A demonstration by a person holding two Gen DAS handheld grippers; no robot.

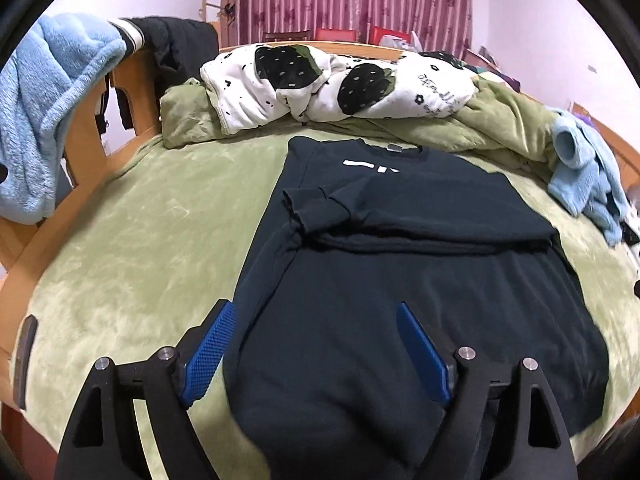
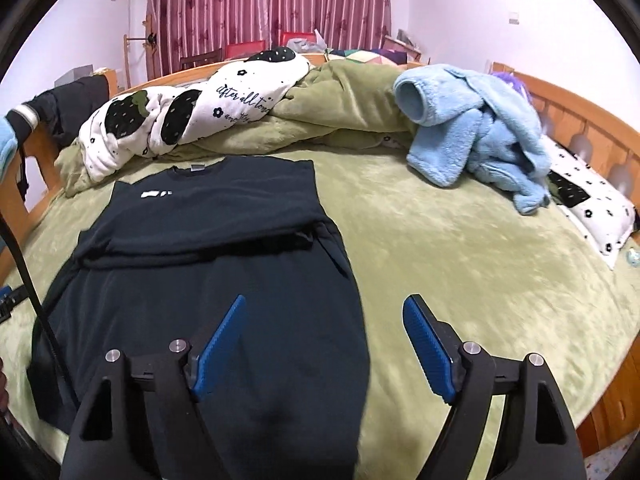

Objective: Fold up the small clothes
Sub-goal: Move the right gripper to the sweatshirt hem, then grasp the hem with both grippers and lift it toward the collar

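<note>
A dark navy sweatshirt [image 1: 360, 280] lies flat on the green bed cover, collar and white chest print at the far end, both sleeves folded across its middle. The same sweatshirt [image 2: 224, 280] fills the left half of the right wrist view. My left gripper [image 1: 316, 312] hovers over the garment's near left edge, blue pads wide apart, nothing between them. My right gripper [image 2: 324, 308] hovers over the near right edge, also open and holding nothing.
A white quilt [image 1: 320, 84] with black strawberry prints and bunched green bedding lie beyond the collar. A light blue fleece garment [image 2: 476, 136] sits at the far right of the bed. Another blue fleece [image 1: 48, 108] hangs on the wooden bed frame [image 1: 24, 248] at left.
</note>
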